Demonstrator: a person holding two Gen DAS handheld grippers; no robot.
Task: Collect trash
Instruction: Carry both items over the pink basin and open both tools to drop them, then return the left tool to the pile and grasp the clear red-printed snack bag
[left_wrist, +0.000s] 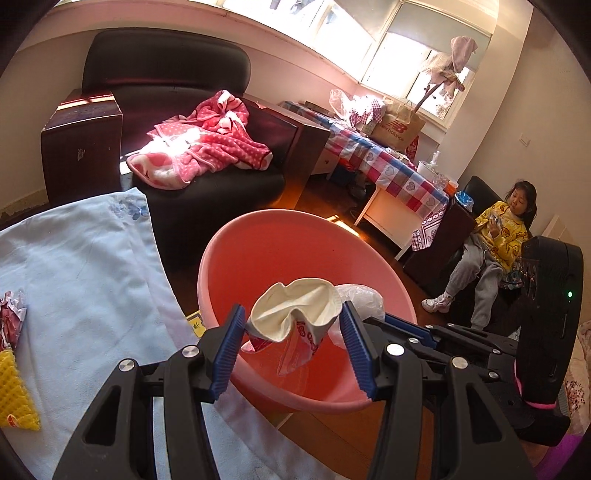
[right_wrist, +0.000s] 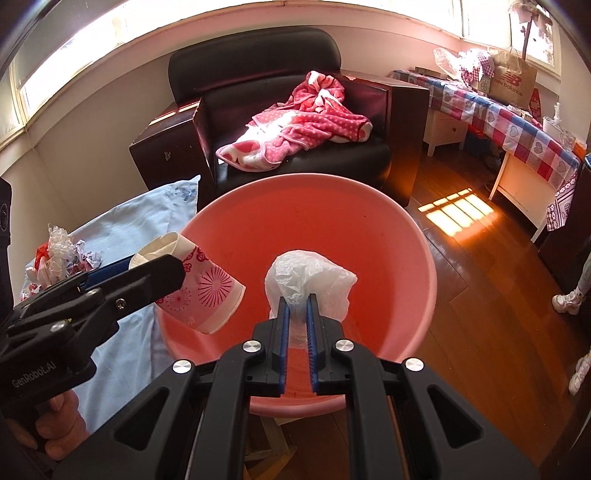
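While both grippers hang over a pink plastic basin (right_wrist: 406, 236), each carries one piece of trash that has not yet been let go. The left gripper (left_wrist: 293, 328) has its jaws spread fairly wide but pressed against the sides of a crumpled paper cup (left_wrist: 295, 314), white inside with a pink and red flower print outside; the cup is squashed between the blue pads and sits above the near part of the basin. The right gripper (right_wrist: 297, 321) has its jaws clenched almost together on a scrunched clear plastic bag (right_wrist: 310, 280), which bulges out past the tips, over the middle of the basin.

As far as the views show, the basin's floor is bare, so nothing appears to have been dropped in yet. These two pieces look ready for release, which would likely be the next step.

More trash is left to gather. On a pale blue cloth (left_wrist: 85, 266) to the left of the basin lie crumpled red and white wrappers (right_wrist: 59, 254) and a yellow waffle-textured piece (left_wrist: 14, 391).

Behind the basin stands a dark armchair (right_wrist: 258, 74) with a pink dotted robe on it. A child in yellow (left_wrist: 502, 229) sits far to the right.
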